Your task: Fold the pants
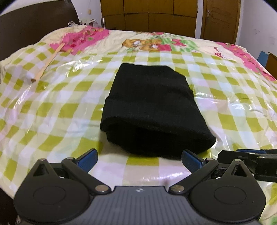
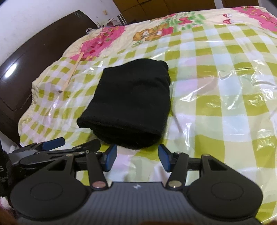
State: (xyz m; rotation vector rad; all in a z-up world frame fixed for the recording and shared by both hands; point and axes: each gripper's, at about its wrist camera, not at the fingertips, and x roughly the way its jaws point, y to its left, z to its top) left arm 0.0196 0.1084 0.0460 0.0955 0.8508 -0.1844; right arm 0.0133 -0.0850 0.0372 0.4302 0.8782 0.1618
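The black pants [image 1: 152, 107] lie folded into a thick, compact rectangle on the checked bedcover [image 1: 57, 110]. In the right wrist view the pants [image 2: 131, 103] lie just ahead of the fingers. My left gripper [image 1: 139, 159] is open wide, its blue pads either side of the bundle's near edge and short of it, with nothing between them. My right gripper [image 2: 137, 154] is open too, empty, just short of the near fold. Each gripper shows in the other's view: the right gripper [image 1: 251, 155] at the right edge, the left gripper [image 2: 52, 143] at the lower left. They sit close side by side.
A glossy plastic sheet covers the green-and-white checked bedspread [image 2: 216, 103]. A thin wooden stick [image 1: 46, 64] lies at the far left near the dark headboard [image 2: 34, 52]. Brown wardrobes [image 1: 148, 15] and a door [image 1: 219, 19] stand beyond the bed.
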